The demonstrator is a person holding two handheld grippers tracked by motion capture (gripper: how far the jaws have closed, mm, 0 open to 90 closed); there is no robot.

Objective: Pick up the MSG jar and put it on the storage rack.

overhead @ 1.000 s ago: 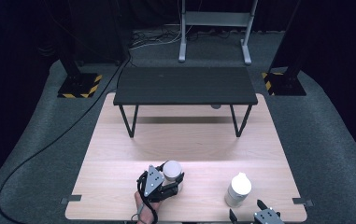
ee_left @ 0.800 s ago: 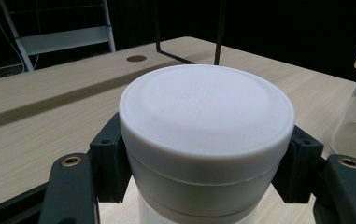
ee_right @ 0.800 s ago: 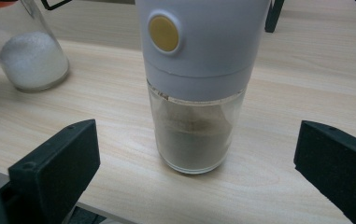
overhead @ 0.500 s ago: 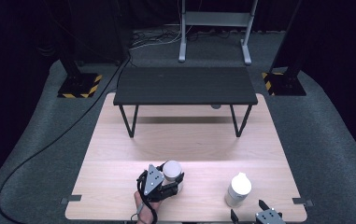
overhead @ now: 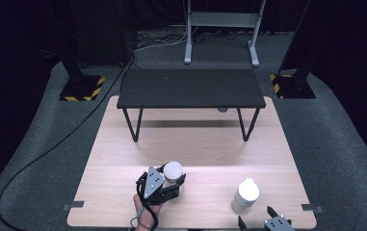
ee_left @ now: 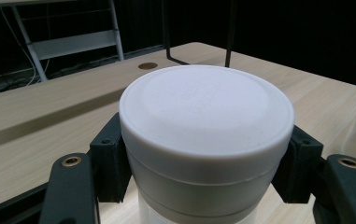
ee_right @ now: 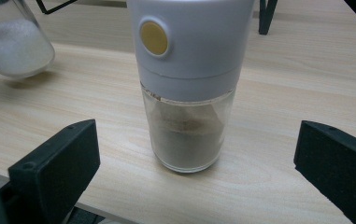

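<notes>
My left gripper (overhead: 167, 186) is shut on a jar with a wide white lid (overhead: 174, 170) at the near left of the wooden table (overhead: 195, 139). In the left gripper view the lid (ee_left: 206, 121) sits clamped between both jaws. From the right gripper view, this jar's glass body (ee_right: 14, 42) holds white grains and looks tilted. A grinder (overhead: 245, 195) with a white top stands at the near right. My right gripper (overhead: 268, 222) is open just in front of it. Its jaws stand wide apart, one on either side of the grinder (ee_right: 189, 93), which has a yellow button and brown powder in its glass base.
A low black bench (overhead: 190, 89) stands on thin legs across the table's far half. Beyond the table are a grey metal stand (overhead: 219, 29) and two black posts with yellow-striped bases (overhead: 82, 89). A black cable (overhead: 41, 159) runs over the floor at the left.
</notes>
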